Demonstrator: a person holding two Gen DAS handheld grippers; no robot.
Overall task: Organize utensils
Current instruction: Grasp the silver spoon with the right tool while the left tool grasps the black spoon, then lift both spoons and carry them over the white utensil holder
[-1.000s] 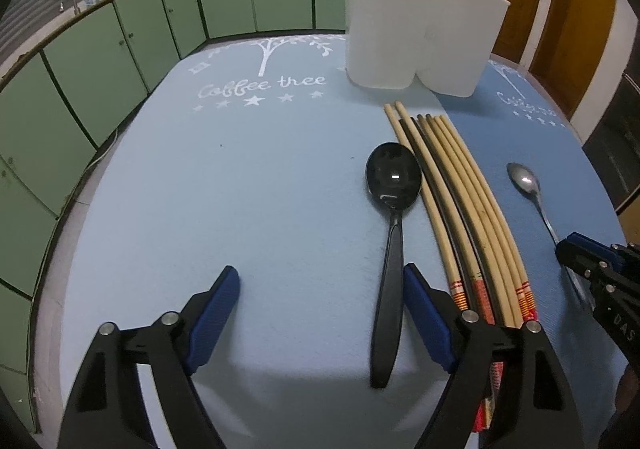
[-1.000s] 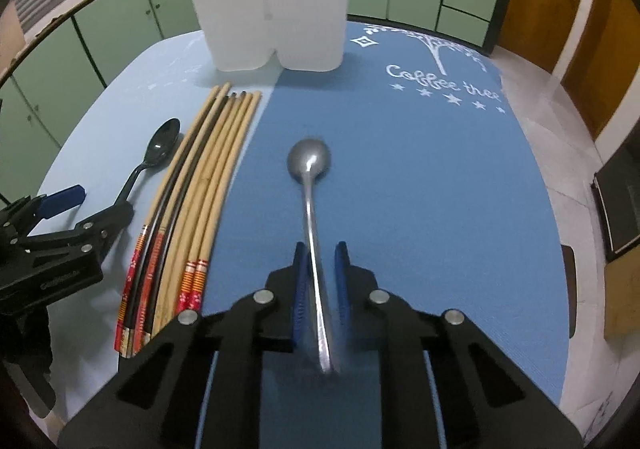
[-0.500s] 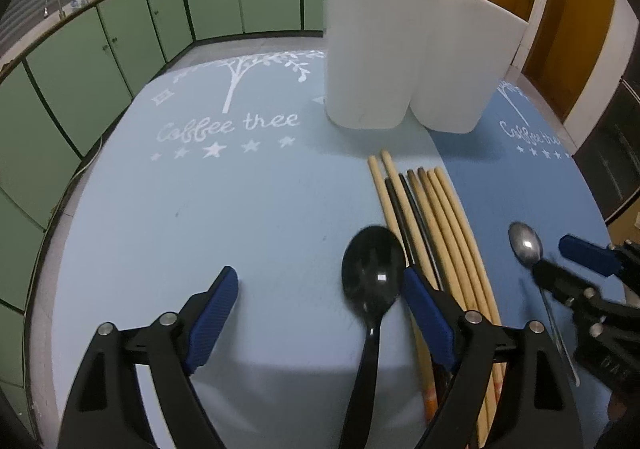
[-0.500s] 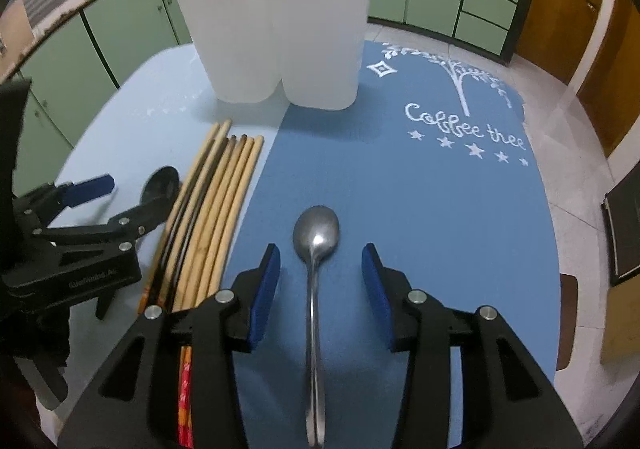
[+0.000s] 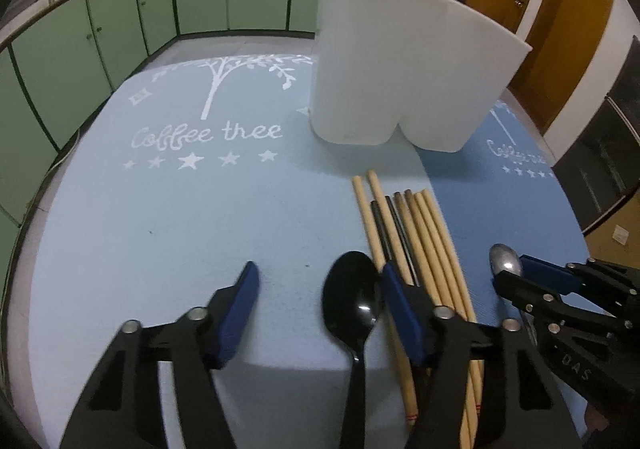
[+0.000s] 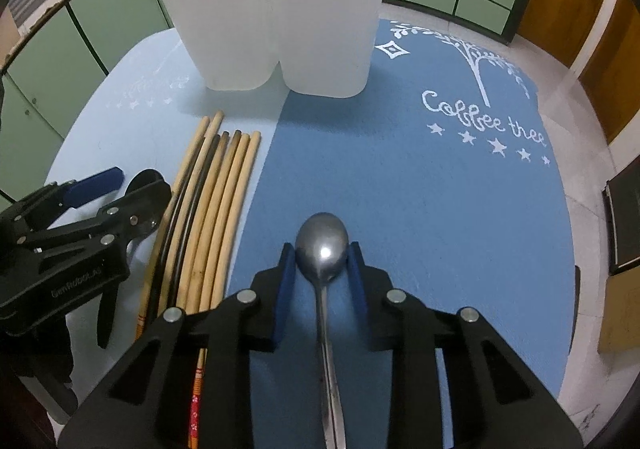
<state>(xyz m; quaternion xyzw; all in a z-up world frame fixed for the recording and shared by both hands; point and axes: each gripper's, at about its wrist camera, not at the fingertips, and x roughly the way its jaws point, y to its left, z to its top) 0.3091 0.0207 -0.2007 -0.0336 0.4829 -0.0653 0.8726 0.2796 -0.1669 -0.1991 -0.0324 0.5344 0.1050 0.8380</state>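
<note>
Black plastic spoon [image 5: 354,309] lies between the spread blue pads of our left gripper [image 5: 316,305], its bowl just beside the right-hand pad; whether pad and bowl touch we cannot tell. Left jaws are released, gripping nothing. Our right gripper [image 6: 322,269] straddles the silver metal spoon [image 6: 322,245], whose bowl sits between the blue fingertips with the handle running back under the body. Jaws stand apart, narrowly bracketing the bowl; contact on either side cannot be resolved. We log both spoons as lying flat on the blue "Coffee tree" mats [image 6: 420,189]. Between the spoons lies a bundle of wooden and dark chopsticks [image 6: 216,201], lengthwise, tips toward the far side. At the far end stands the white two-lobed plastic holder [image 6: 280,9], upright, well apart from both spoons. Green cabinets [image 5: 120,21] line the background.
</note>
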